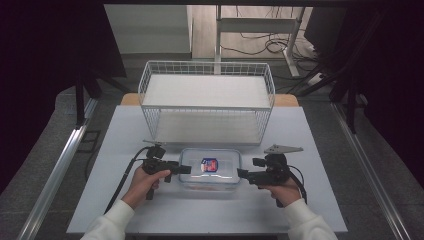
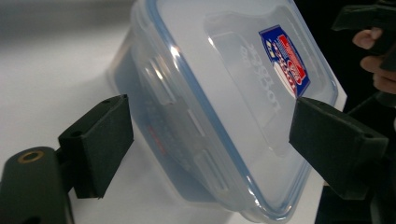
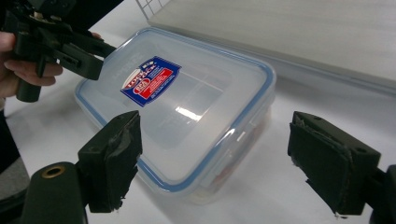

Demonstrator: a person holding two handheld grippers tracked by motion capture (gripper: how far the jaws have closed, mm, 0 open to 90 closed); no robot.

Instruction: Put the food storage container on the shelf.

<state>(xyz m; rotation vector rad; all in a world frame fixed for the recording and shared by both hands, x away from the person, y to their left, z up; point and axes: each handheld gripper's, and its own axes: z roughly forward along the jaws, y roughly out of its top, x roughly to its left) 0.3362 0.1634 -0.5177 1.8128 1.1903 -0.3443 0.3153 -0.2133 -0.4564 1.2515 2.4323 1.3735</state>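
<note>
A clear plastic container (image 1: 210,169) with a blue-sealed lid and a red and blue label lies flat in the middle of the white table. My left gripper (image 1: 185,169) is at its left end, open. In the left gripper view the jaws of the left gripper (image 2: 210,121) stand wide on either side of the container (image 2: 224,93), one by its side wall and one over the lid. My right gripper (image 1: 242,173) sits at the right end, open. In the right gripper view the right gripper (image 3: 215,135) frames the container's near corner (image 3: 187,102), with the left gripper (image 3: 88,60) across the lid.
A white wire two-tier rack (image 1: 207,100) stands right behind the container at the back of the table (image 1: 125,200). Bare table surface lies in front of and beside the hands. Dark floor, metal rails and cables surround the table.
</note>
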